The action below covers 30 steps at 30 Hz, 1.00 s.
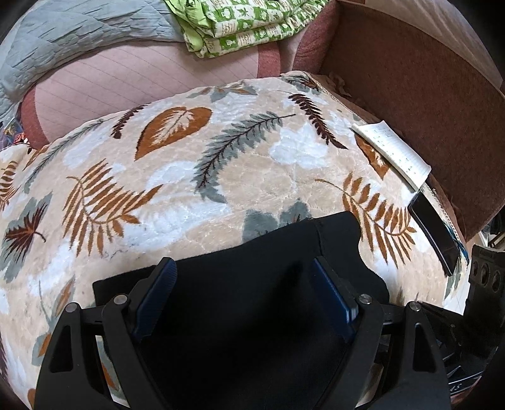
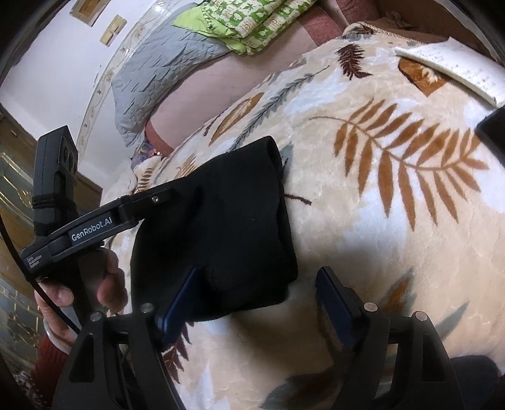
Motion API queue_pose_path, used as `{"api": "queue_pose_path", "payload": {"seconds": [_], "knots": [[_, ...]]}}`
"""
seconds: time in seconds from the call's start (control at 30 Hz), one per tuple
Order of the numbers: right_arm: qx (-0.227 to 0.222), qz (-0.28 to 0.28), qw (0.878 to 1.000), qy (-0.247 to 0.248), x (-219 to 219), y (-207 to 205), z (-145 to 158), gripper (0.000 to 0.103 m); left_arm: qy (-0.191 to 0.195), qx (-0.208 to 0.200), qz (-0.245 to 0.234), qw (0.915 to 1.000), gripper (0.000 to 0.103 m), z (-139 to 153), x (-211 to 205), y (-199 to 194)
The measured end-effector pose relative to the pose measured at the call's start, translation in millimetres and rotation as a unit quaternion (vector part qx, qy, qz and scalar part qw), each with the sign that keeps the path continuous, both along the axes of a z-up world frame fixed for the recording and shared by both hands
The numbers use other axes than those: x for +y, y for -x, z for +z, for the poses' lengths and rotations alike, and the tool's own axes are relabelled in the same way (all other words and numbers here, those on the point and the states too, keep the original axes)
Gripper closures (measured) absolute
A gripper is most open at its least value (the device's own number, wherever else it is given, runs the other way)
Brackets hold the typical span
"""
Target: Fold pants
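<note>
Black folded pants point(image 1: 240, 284) lie as a compact bundle on a cream plush blanket with brown and grey leaf print point(image 1: 176, 176), filling the lower centre of the left wrist view. The left hand-held gripper point(image 1: 243, 290) hangs over the bundle with its blue-padded fingers spread wide, clamping nothing. In the right wrist view the pants point(image 2: 214, 227) sit at centre left, and the right hand-held gripper point(image 2: 255, 299) also stands open, its left pad against the bundle's near edge and its right pad over bare blanket. Wide bare blanket stretches across the upper half of the left view and the right half of the right view. Along the blanket's right edge lie a white printed paper booklet point(image 1: 391, 151) and, just below it, a black flat phone point(image 1: 434, 230), both beside a brown upholstered bed side point(image 1: 410, 82). At upper left a grey quilted cover point(image 1: 72, 34) and a green-and-white patterned folded cloth point(image 1: 240, 25) rest well apart from the pants.
</note>
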State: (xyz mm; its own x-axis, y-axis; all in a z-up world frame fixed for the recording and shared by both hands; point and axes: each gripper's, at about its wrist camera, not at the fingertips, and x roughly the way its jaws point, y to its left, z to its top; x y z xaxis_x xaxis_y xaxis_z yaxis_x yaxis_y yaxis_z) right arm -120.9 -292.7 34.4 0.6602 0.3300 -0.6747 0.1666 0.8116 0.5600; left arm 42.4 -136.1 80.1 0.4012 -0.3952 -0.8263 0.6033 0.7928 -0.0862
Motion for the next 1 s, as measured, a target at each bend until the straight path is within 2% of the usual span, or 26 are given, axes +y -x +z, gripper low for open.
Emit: {"api": "queue_pose_path", "payload": {"seconds": [0.4, 1.0], "knots": [[-0.013, 0.004, 1.000, -0.012, 4.0, -0.7, -4.8, 0.018, -0.015, 0.011, -0.036, 0.9992, 0.016, -6.1, -16.8, -14.3], [-0.020, 0.003, 1.000, -0.012, 2.9, 3.3, -5.6, 0.017, -0.021, 0.049, -0.095, 0.9941, 0.016, -15.0, -43.4, -28.4]]}}
